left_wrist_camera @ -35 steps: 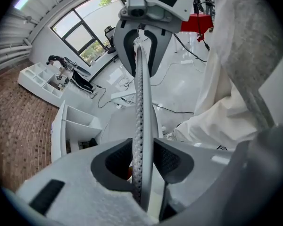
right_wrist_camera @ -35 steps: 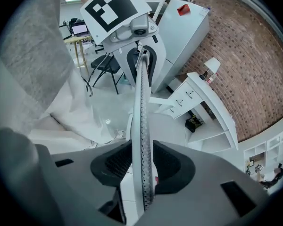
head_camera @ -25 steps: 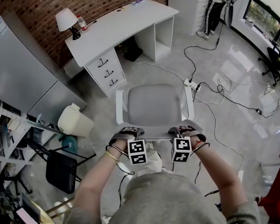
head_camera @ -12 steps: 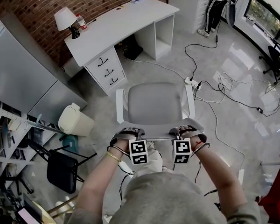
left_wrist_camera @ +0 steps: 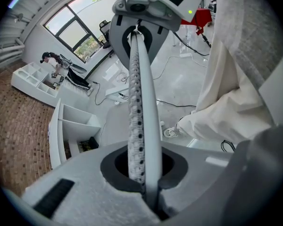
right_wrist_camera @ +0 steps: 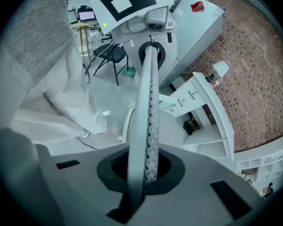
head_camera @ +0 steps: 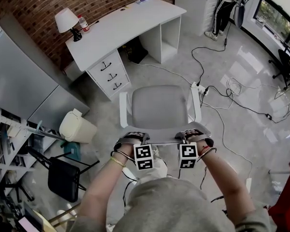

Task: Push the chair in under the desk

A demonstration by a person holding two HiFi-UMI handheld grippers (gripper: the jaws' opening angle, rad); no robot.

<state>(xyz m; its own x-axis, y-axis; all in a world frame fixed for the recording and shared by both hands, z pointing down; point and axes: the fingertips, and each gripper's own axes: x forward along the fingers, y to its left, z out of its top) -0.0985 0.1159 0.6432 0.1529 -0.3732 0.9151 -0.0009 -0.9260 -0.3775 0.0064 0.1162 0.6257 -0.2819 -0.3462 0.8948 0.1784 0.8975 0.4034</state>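
The chair [head_camera: 159, 108] is standing out on the floor, well apart from the worktop [head_camera: 121, 28] at the far left. You are holding its back rail [head_camera: 163, 142], a thin, stiff edge. The left gripper [head_camera: 133, 137] and right gripper [head_camera: 189, 135] are each clamping it, jaws nearly together. It is looking light, so you are probably needing even pressure to keep it from swinging.

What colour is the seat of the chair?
The chair seat is light grey; the head view shows it best.

A red brick wall [head_camera: 29, 4] is seen at the back; the glossy grey floor [head_camera: 251, 62] is lit by tall windows [head_camera: 280, 1].
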